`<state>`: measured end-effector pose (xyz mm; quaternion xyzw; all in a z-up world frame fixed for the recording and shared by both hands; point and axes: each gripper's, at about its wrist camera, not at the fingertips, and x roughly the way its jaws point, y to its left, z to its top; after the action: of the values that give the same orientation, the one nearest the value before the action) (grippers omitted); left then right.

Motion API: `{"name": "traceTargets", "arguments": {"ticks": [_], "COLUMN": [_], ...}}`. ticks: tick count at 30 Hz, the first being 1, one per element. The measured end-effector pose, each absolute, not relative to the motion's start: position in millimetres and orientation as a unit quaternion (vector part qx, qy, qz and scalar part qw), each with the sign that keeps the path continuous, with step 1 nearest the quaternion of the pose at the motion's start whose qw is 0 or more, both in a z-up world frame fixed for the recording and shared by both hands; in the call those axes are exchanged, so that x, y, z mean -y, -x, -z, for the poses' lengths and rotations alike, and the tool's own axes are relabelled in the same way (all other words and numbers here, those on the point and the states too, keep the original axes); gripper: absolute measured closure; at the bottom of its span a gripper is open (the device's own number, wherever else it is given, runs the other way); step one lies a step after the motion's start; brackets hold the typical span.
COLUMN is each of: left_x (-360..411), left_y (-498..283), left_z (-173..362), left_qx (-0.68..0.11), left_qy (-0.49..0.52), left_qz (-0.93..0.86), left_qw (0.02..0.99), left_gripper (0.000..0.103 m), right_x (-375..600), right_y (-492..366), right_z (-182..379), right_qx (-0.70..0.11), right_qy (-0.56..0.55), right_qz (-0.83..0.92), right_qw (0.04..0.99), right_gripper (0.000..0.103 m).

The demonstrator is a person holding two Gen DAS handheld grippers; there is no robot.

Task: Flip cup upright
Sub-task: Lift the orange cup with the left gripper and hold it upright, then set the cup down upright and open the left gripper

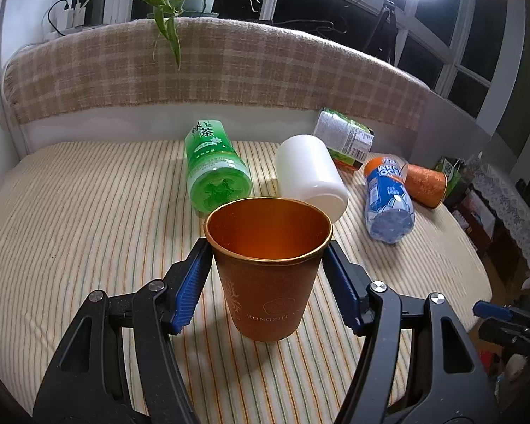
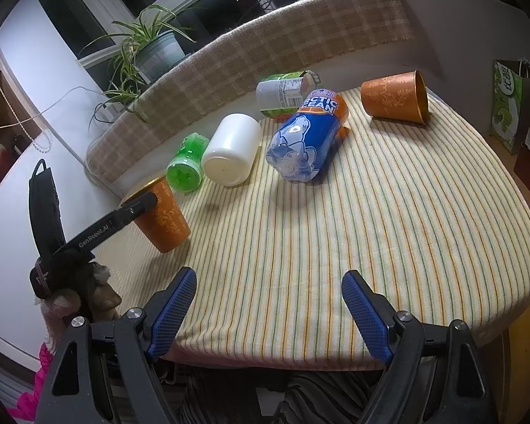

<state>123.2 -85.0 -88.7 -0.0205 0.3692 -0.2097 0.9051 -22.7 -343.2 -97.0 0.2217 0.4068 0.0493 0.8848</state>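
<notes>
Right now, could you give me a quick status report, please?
Left gripper shut on upright orange cup. Right gripper open, empty. Second orange cup on its side, far right. Bottles between them.

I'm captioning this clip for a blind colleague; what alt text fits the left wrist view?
An orange cup stands upright, mouth up, on a striped tablecloth, between the blue-padded left tongs. Behind it lie a green bottle, a white jar, a blue bottle and a second orange cup on its side.
</notes>
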Motion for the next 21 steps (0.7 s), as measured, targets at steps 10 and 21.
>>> {"name": "traceTargets", "arguments": {"ticks": [10,21], "left_x": [85.4,83.2], "left_y": [-111.3,-100.5], "left_z": [95.2,97.6], "left_qx": [-0.377,-0.386], "left_qy": [0.013,0.015], "left_qz": [0.219,0.231], "left_qw": [0.900,0.893], "left_gripper": [0.037,0.036], "right_x": [340.6,336.2], "right_y": [20.4,18.9], "right_z": [96.7,94.9], "right_qx": [-0.407,-0.407], "right_qy": [-0.221,-0.217], "right_qz": [-0.054,-0.059], "right_qw": [0.885,0.886], "right_gripper": [0.016,0.016]}}
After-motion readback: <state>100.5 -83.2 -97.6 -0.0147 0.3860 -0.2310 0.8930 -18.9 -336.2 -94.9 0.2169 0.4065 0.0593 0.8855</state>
